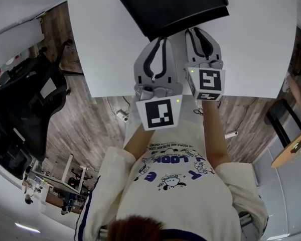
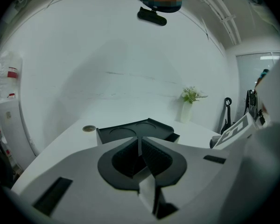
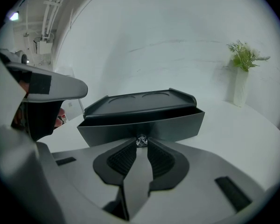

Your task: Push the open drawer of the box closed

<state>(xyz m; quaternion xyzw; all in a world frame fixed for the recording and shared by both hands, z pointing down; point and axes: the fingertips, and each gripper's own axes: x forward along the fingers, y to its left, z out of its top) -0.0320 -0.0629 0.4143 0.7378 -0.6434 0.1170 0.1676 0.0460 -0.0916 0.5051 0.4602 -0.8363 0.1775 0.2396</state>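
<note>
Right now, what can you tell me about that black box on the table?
The box is black and matt, plastic by its look, low and wide. Its flat top has a raised rim and two shallow round hollows. Its drawer stands pulled partly out at the front, with a small shiny knob at the middle. It sits level on the white table. The knob lies right at the jaw tips of the right gripper; whether they pinch it I cannot tell.
</note>
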